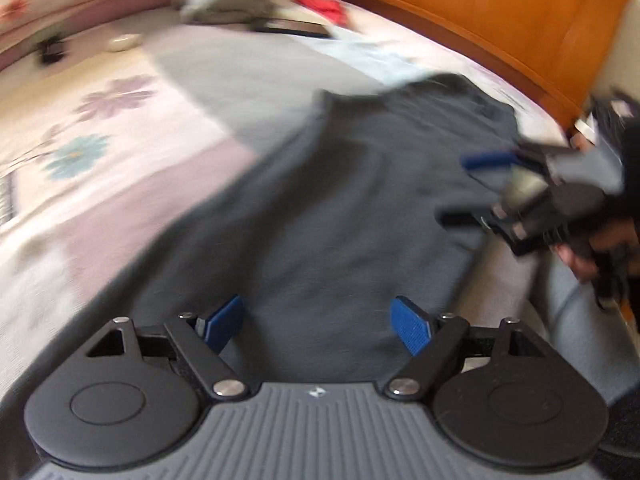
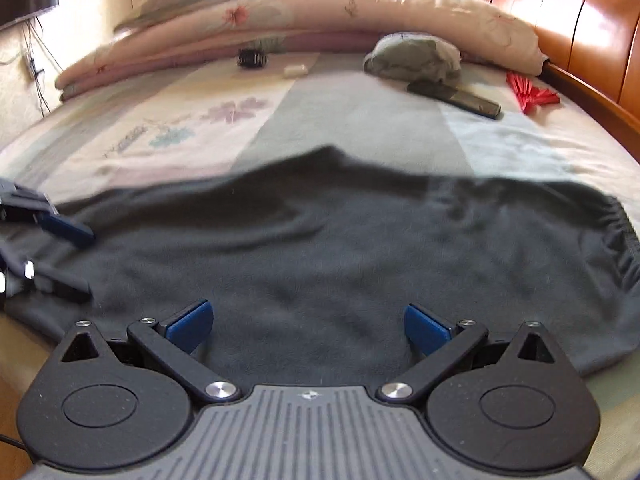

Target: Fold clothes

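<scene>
The dark grey garment (image 2: 340, 248) is stretched left-to-right beneath both spread, empty claws, left gripper (image 1: 318, 324) and right gripper (image 2: 308, 326), its elastic waistband (image 2: 624, 240) found nearer the right one.

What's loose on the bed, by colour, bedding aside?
Dark grey: 1, garment
Grey-green: 1, bundle
Black: 2, hair clip, flat case
White: 1, small oblong
Red: 1, red item
Total: 6

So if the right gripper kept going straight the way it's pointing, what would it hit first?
Most likely the dark grey fleece garment spread on the bed; the open right gripper points down at it, nothing between.
</scene>
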Available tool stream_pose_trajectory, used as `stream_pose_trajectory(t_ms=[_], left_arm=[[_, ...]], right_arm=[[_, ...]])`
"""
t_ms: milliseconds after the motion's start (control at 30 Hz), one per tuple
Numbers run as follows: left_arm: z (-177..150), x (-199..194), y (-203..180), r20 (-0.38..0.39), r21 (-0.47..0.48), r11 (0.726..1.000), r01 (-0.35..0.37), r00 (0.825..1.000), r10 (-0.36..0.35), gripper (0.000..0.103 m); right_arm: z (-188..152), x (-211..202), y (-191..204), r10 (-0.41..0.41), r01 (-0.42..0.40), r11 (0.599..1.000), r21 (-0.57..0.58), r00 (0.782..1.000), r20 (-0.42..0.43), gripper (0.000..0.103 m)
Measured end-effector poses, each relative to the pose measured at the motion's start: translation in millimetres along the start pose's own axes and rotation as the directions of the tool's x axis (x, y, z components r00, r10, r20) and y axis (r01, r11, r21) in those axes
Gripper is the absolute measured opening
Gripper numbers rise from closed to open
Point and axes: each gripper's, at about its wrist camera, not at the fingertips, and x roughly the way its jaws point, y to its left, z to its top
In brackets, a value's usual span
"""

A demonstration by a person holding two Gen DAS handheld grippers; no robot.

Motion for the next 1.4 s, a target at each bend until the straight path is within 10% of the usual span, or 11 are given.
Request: stream_pose_trajectory(t_ms=[100,300,467,1033,1400], left_arm=[[10,-3,9,0.008,-0.046,0.998,-0.053,0.999,0.053,0.080],[48,8,-21,0.110,0.028,0.988,0.152,0.982,-0.154,0.082],[74,63,-36,0.047,0.031,0.972,0.231,0.971,-0.233,0.082],[95,49,-38,0.147,0.017,0.984,0.179,0.973,-0.179,0.081],[53,41,-8,0.055,-0.067,0.989,0.136,0.990,-0.132,0.083]], right_arm=[[-8,-4,1,-0.020,0.020,1.000,-0.003,1.000,0.012,0.103],[-8,-5,2,-0.035,0.035,0.999,0.009,0.999,0.004,0.103],[-9,-6,0,-0.032,0.032,0.999,0.019,0.999,0.006,0.103],[-12,-7,-2,-0.027,0.026,0.999,0.030,0.999,0.034,0.103],[-13,-7,0,-0.030,0.029,0.999,0.030,0.999,0.044,0.103]])
